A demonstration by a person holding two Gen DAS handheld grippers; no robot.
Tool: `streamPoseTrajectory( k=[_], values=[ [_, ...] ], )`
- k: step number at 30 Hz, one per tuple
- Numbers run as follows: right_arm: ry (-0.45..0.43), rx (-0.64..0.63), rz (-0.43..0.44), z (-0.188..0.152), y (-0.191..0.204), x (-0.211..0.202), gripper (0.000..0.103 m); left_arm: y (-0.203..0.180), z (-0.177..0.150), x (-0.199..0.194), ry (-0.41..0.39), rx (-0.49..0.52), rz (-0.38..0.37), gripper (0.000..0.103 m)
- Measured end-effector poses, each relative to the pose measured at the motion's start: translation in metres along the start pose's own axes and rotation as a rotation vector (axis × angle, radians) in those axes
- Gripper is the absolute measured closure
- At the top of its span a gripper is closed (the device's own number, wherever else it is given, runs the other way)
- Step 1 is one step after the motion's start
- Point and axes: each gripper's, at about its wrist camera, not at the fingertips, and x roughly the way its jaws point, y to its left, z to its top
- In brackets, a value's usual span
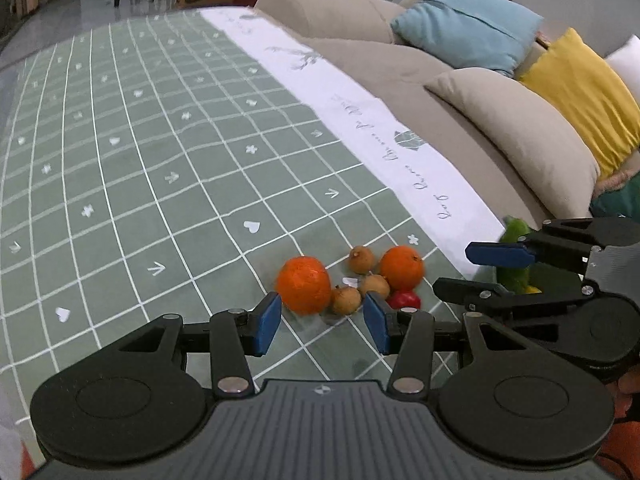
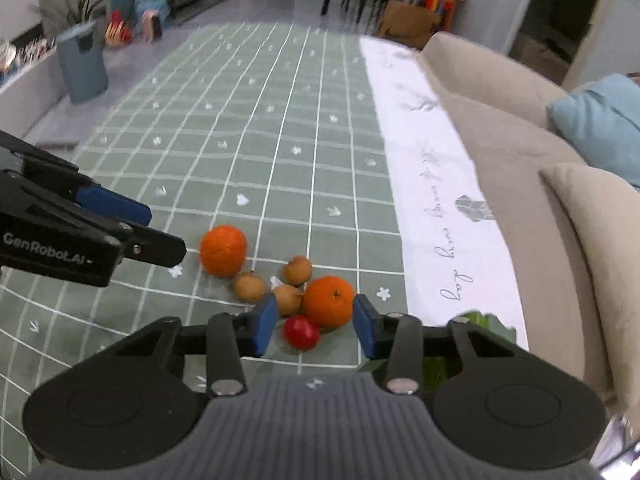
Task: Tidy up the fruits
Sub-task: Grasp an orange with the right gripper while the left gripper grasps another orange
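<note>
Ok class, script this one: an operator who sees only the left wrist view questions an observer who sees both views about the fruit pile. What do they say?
Operator: The red fruit is half hidden behind a finger of the left claw. Is it whole?
Observer: Yes. The right wrist view shows it whole and round, just in front of an orange.
Operator: And the green item behind the right claw?
Observer: From the right wrist view it looks leafy. It lies by the tablecloth's white border, partly under that claw's arm. I cannot tell what it is.
</note>
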Motion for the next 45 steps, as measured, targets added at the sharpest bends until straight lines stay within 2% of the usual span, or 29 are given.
streamPoseTrajectory(
  k=[10,24,28,35,45],
  values=[
    [0.143,-0.098,0.052,0.020,-0.013,0.049,0.066,0.019,0.009,0.039,0.058,-0.086,-0.016,0.047],
    [0.226,-0.056,0.132,0.026,-0.029,0.078,0.065,0.022,0.015,0.061,0.103,-0.114,-0.021,0.047],
    [0.225,-0.033,0.142,0.026,-0.031,0.081,0.064,0.023,0.016,0.063,0.106,-0.124,-0.027,0.056],
    [0.209,-0.019,0.128,0.025,-0.030,0.078,0.066,0.022,0.015,0.059,0.101,-0.133,-0.021,0.059],
    [0.067,0.008,0.103,0.027,-0.012,0.019,0.067,0.017,0.013,0.002,0.016,-0.150,-0.024,0.059]
  ],
)
